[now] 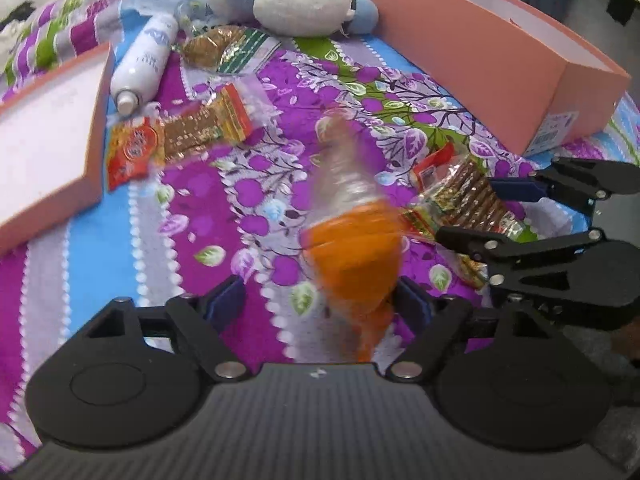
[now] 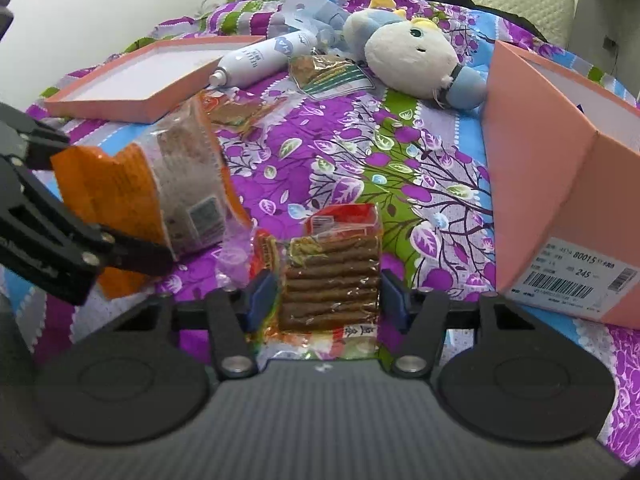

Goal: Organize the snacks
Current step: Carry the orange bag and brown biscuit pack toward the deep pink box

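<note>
1. Left gripper [image 1: 320, 300]: jaws wide. An orange bag [image 1: 352, 252] stands between the pads, blurred. The right pad looks to touch its lower edge and the left pad is clear of it, so no firm grip shows.
2. Orange bag [image 2: 160, 196]: clear top, orange bottom, crumbly brown filling. Judged light, soft-walled, crinkly and slippery, with contents that crush. Best held across the filled lower half, not the loose top seal.
3. Right gripper [image 2: 328, 296]: jaws about half open, straddling a biscuit pack [image 2: 332, 276] lying flat on the bedspread [image 2: 400, 160]. Both pads sit just beside its long edges; whether they press, I cannot tell.
4. Biscuit pack [image 1: 468, 196]: stacked wafers in film. Judged light, fairly stiff across the stack, brittle inside. Pinch the long sides gently.
5. Box [image 2: 560, 184]: pink, open, well right of both snacks; the likely destination.
6. Lid [image 1: 48, 132]: pink, upturned, far left.
7. Other snacks: red pack [image 1: 176, 140]; green pack [image 1: 228, 48].
8. Non-snacks: bottle [image 1: 144, 60]; plush toy [image 1: 296, 0].
</note>
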{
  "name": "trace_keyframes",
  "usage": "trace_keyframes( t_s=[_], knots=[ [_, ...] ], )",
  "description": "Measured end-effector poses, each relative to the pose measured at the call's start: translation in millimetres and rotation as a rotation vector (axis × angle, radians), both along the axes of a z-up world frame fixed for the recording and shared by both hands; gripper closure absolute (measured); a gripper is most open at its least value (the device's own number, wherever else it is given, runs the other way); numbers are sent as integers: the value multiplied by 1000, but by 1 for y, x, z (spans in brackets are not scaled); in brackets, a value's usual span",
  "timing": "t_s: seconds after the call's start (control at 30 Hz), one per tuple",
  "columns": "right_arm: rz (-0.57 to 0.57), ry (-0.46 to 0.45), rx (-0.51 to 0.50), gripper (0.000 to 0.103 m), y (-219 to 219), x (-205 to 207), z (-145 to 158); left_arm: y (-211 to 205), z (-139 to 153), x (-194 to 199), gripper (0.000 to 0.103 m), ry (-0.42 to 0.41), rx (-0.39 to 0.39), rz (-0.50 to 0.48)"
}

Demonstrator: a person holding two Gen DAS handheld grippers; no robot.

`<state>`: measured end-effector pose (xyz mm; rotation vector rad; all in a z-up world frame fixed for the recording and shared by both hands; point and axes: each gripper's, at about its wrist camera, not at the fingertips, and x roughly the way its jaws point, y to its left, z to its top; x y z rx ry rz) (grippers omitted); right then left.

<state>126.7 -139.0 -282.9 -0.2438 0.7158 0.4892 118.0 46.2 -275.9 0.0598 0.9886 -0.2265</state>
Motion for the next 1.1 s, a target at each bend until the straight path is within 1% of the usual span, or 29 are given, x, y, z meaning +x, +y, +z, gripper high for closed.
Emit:
trace_keyframes(
  t_s=[0.07,0.13,0.17,0.23,0.27,0.3,0.33,0.4,0.47,0.63,0.73,0.87,1.1],
  knots=[
    [0,-4,-5,45,0,-1,1,-5,-2,-2,28,-10,0,11],
    [-1,-13,-17,46,1,-3,3,-7,-1,-3,39,-18,-7,26],
    [-2,-13,-17,47,1,-3,4,-7,0,-3,42,-19,-18,38],
    [-12,-1,0,48,-1,-4,6,-6,2,-3,55,-17,-44,61],
    [-15,2,5,48,-2,-4,8,-5,4,-2,58,-18,-54,74],
    [-17,2,4,48,-3,-5,8,-3,5,-2,64,-19,-69,93],
    [-18,0,2,48,-4,-6,9,-2,6,-2,67,-19,-82,110],
    [-23,2,3,49,-5,-7,10,0,8,-2,69,-19,-92,142],
    [-32,3,5,49,-7,-8,12,1,9,-3,72,-24,-93,171],
    [-64,17,23,49,-13,-6,13,3,14,-8,76,-20,-114,227],
    [-86,18,37,49,-18,-4,16,4,20,-11,77,-26,-133,258],
    [-120,25,66,49,-25,-2,23,2,33,-15,78,-46,-157,283],
    [-154,-5,122,49,-32,-2,45,-8,58,-16,78,-82,-163,292]
  ],
)
